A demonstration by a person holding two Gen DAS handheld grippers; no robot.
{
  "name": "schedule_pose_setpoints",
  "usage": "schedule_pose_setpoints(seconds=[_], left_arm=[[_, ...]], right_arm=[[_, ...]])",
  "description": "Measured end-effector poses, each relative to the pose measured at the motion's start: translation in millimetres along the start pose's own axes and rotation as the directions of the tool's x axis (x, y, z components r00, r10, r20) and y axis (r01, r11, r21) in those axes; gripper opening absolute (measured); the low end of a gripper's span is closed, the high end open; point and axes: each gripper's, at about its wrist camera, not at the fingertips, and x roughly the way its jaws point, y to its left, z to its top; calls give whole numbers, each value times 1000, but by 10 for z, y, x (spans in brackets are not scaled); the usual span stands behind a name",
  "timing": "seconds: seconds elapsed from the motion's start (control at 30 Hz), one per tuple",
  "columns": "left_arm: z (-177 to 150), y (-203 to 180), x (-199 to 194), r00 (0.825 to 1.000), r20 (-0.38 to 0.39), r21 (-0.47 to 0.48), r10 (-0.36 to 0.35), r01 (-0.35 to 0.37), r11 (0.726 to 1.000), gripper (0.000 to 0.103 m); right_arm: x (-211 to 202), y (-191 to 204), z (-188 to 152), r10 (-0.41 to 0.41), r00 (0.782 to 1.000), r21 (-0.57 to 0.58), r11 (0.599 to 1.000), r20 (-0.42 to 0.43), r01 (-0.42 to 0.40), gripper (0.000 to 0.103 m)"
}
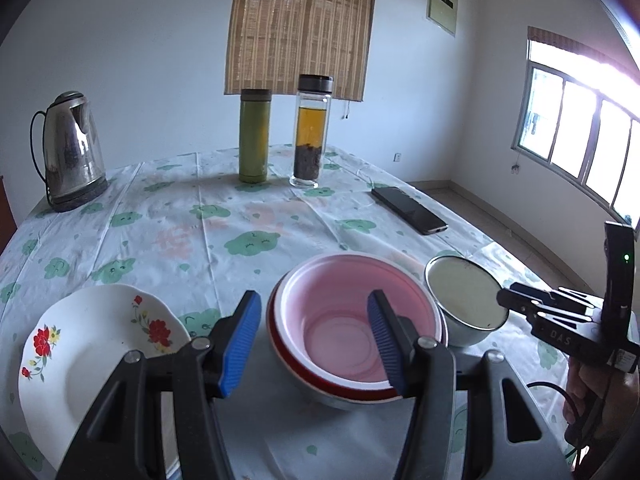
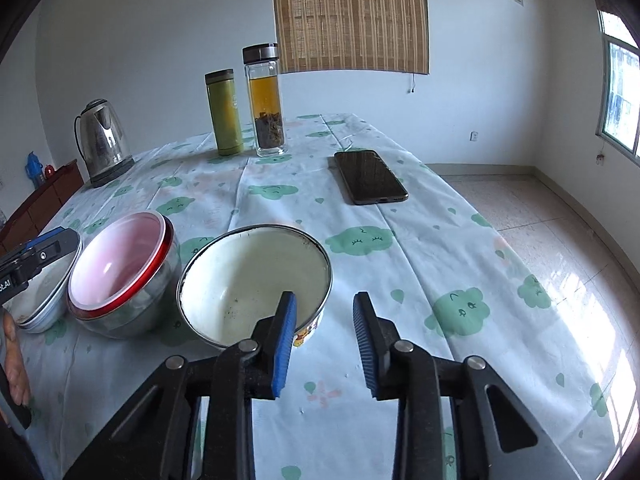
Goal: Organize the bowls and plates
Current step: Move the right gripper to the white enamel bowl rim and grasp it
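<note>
Right wrist: right gripper (image 2: pixel 324 344) open astride enamel bowl (image 2: pixel 252 280) rim.

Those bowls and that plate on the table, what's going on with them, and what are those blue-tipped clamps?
A person holds a gripper in each hand to tidy the dishes. The left hand-held gripper is open over the near edge of the pink bowl. The right hand-held gripper is open around the cream bowl's rim. Nothing is lifted; the flowered plate sits untouched.
</note>
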Motion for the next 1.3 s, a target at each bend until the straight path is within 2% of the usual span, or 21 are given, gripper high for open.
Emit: schedule_pose_setpoints(seconds=[0.07, 0.1, 0.23, 0.33, 0.4, 0.47, 0.53, 0.73, 0.93, 1.2, 1.3], left_arm=[[-7, -71, 8, 1000, -5, 13, -8, 8, 1000, 56], [-11, -105, 6, 1000, -7, 21, -11, 11, 1000, 56], [8, -269, -60, 999, 0, 47, -33, 33, 998, 54], [26, -438, -92, 998, -1, 72, -68, 68, 995, 51], [27, -573, -68, 995, -21, 91, -98, 100, 991, 42], [13, -720, -8, 990, -57, 114, -129, 135, 984, 25], [-17, -833, 57, 983, -97, 123, -153, 165, 979, 16], [-78, -1038, 166, 967, -153, 117, -202, 221, 968, 16], [-113, -1206, 365, 962, -205, 118, -178, 205, 972, 16], [-135, -1233, 445, 972, -193, 135, -135, 163, 977, 14], [-140, -1221, 459, 971, -194, 126, -142, 168, 978, 14]], right_arm=[[51, 2, 9, 23, 1000, 8, 1000, -6, -23, 27], [63, 7, 8, 32, 999, 10, 999, -8, -32, 21], [64, -26, 25, 48, 999, 18, 999, -4, -48, 9], [65, -61, 19, 34, 999, 17, 999, -4, -34, 7], [60, -82, 20, 36, 999, 19, 999, -4, -35, 7], [48, -95, 22, 34, 999, 18, 999, -1, -34, 6], [46, -111, 26, 23, 1000, 15, 1000, 1, -23, 6], [40, -216, -2, 18, 1000, 25, 1000, 8, -18, 6], [-2, -247, -27, 41, 999, 6, 999, 14, -41, 6], [-23, -273, -52, 67, 997, 13, 998, 28, -67, 6], [-31, -269, -55, 75, 997, 17, 997, 34, -75, 6]])
